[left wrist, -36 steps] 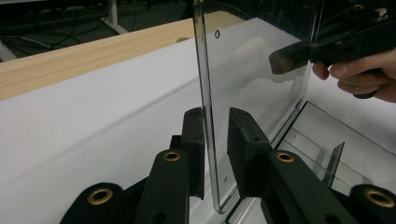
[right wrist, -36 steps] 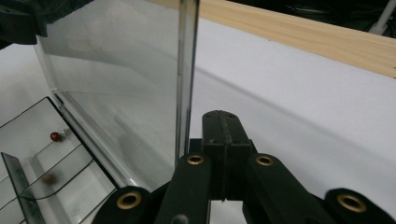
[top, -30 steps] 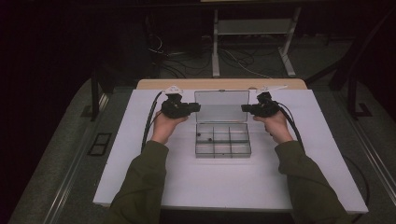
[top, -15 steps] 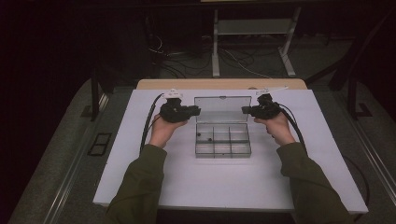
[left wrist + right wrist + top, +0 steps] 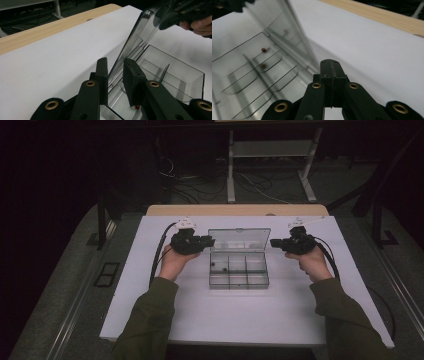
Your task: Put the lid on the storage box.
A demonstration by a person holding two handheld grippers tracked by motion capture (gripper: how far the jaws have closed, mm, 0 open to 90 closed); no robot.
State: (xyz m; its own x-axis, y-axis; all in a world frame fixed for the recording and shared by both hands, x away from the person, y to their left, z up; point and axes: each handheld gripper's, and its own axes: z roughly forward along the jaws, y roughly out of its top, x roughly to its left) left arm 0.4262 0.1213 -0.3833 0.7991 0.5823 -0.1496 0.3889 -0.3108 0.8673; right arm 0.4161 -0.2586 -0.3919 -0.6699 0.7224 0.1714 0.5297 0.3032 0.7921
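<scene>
From the high view, I am at a white surface [image 5: 250, 315] with a clear box [image 5: 238, 270] in the middle of it. The box has small rooms inside, and its lid [image 5: 239, 240] stands up at the far side. My left gripper [image 5: 209, 241] is at the left edge of the lid. My right gripper [image 5: 274, 242] is just to the right of the lid. My left hand [image 5: 173, 261] and my right hand [image 5: 312, 262] hold them, with green sleeves [image 5: 150, 320] near me. Black cables [image 5: 159, 252] run from the grippers. Two small dark bits [image 5: 220, 267] lie in a left room of the box. A strip of wood [image 5: 235, 210] shows at the far edge.

In the left gripper view, my left gripper [image 5: 115, 75] is spread a little, with the clear lid [image 5: 140, 42] standing between its two sides. I cannot tell if they press on it. A tiny red thing [image 5: 137, 107] lies in the box below. My other hand [image 5: 200, 25] is far off at the top right.

In the right gripper view, my right gripper [image 5: 331, 72] is pressed together with nothing in it. The lid [image 5: 287, 32] is just to its left, and a small red ball [image 5: 263, 50] sits in the box
</scene>
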